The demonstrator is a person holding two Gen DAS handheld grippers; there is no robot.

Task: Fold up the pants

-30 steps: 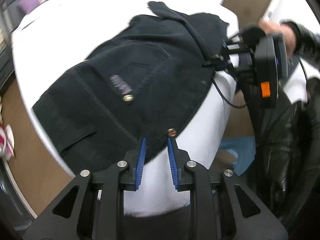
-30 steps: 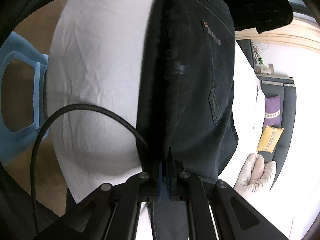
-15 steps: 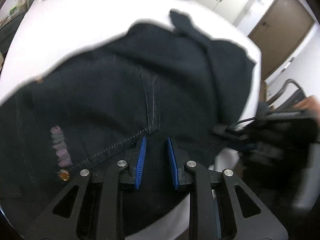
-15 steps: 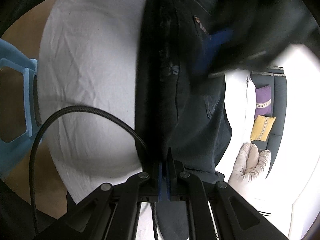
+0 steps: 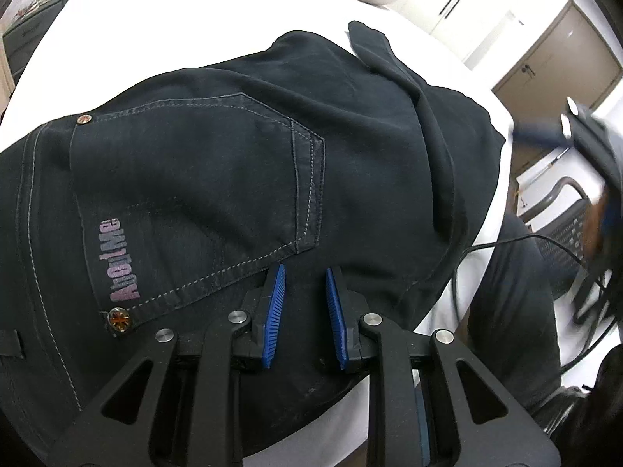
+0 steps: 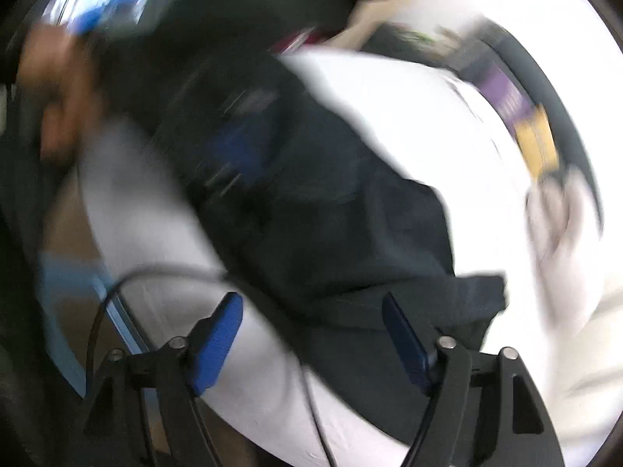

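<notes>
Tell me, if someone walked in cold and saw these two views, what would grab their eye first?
The dark pants fill the left wrist view, spread on the white table, back pocket with a pinkish logo and copper rivets facing up. The left gripper hovers open just below that pocket. The right wrist view is badly motion-blurred, with the right gripper wide open over the pants' edge.
</notes>
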